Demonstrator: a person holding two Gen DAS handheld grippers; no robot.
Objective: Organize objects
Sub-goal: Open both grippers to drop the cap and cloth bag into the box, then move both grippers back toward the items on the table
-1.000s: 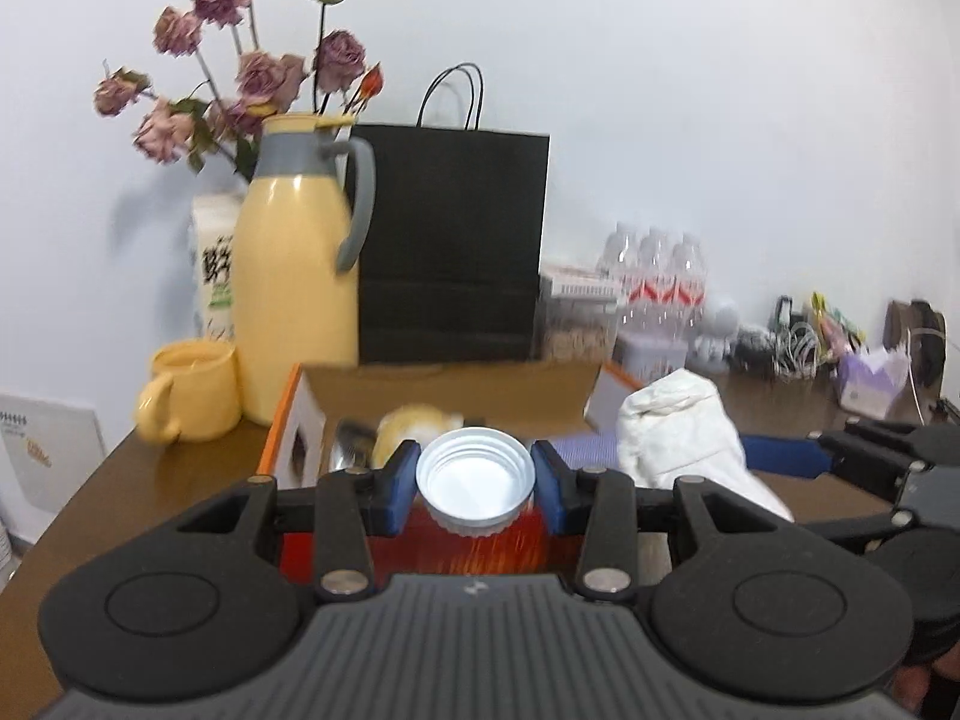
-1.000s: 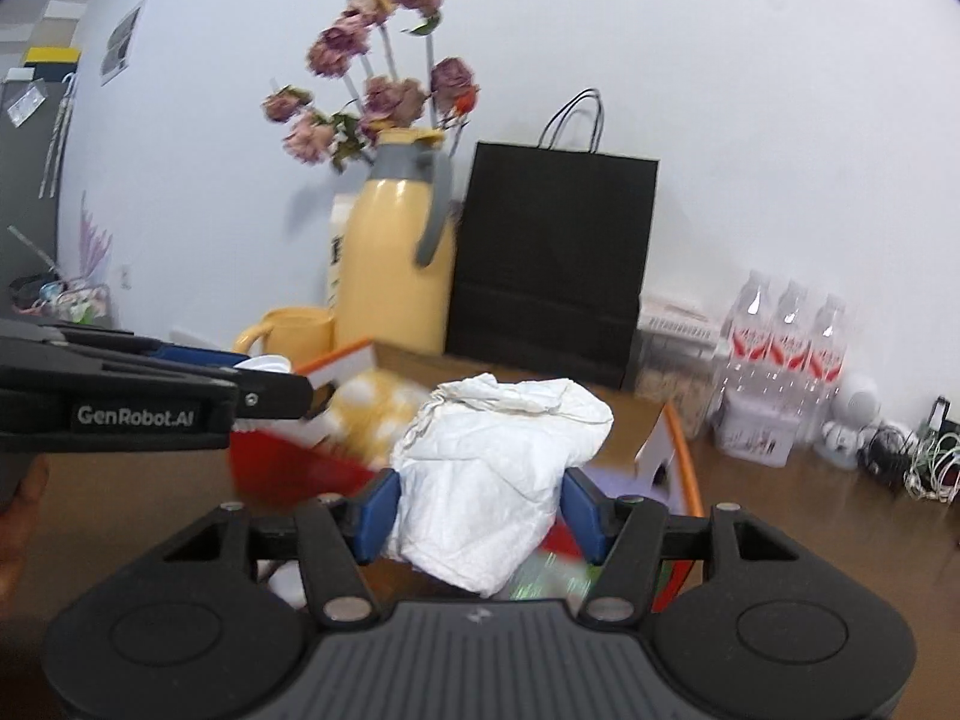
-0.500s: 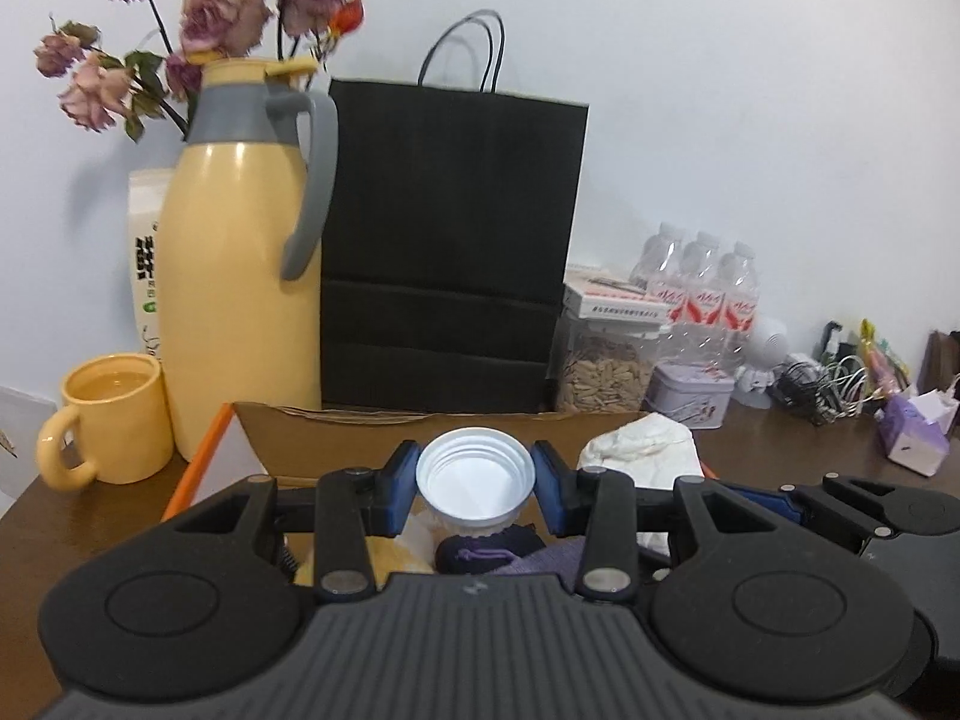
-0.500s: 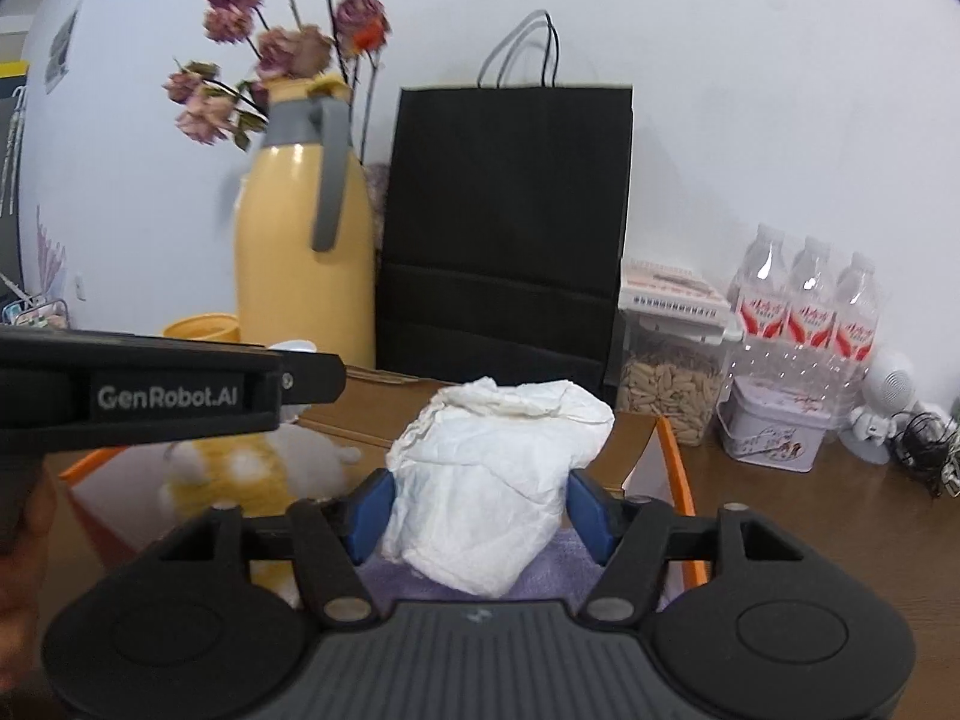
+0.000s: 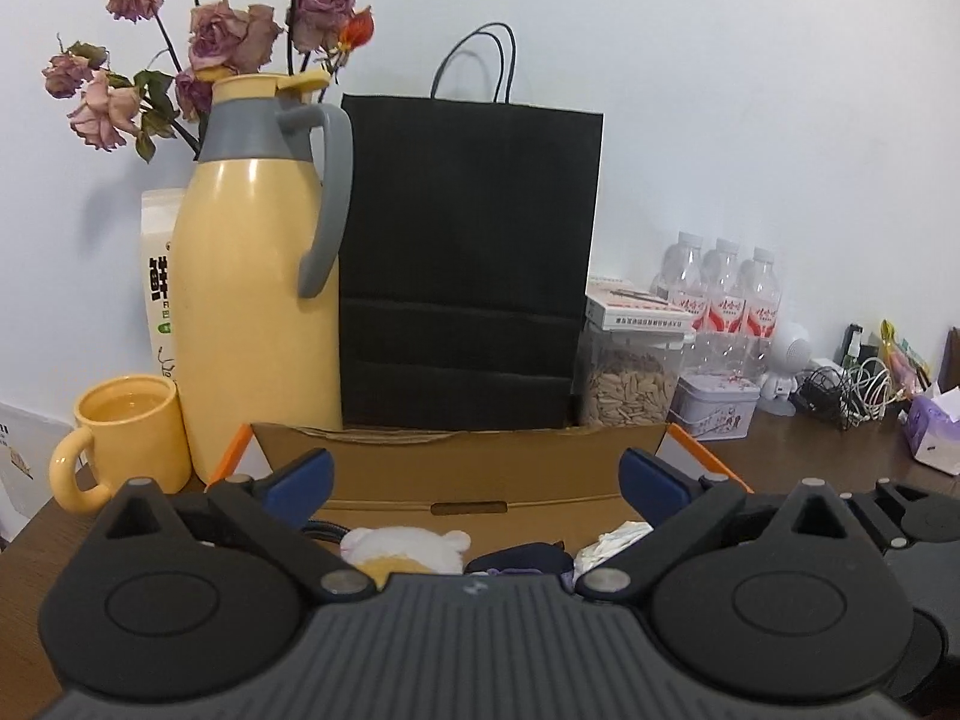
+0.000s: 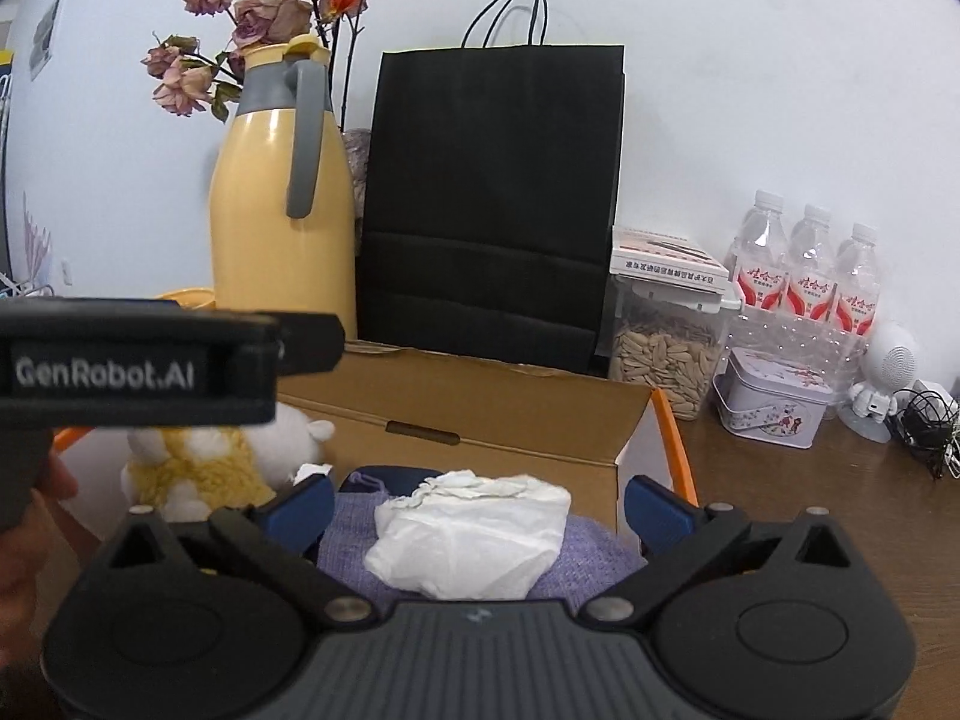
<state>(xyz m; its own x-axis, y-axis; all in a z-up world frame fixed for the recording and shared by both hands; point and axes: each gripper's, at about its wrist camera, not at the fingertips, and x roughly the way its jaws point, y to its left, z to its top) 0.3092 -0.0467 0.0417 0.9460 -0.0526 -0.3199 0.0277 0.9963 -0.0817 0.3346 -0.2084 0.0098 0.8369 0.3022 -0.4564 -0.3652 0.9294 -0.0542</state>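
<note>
The right gripper (image 6: 477,504) hangs wide apart over an open cardboard box (image 6: 480,414). A crumpled white paper wad (image 6: 474,540) lies on lilac knitted cloth (image 6: 345,558) inside.

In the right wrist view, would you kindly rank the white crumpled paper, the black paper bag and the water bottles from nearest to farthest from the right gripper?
1. White crumpled paper, between the open right gripper fingers.
2. Black paper bag, behind the box, centre.
3. Water bottles, far right, by the wall.
</note>
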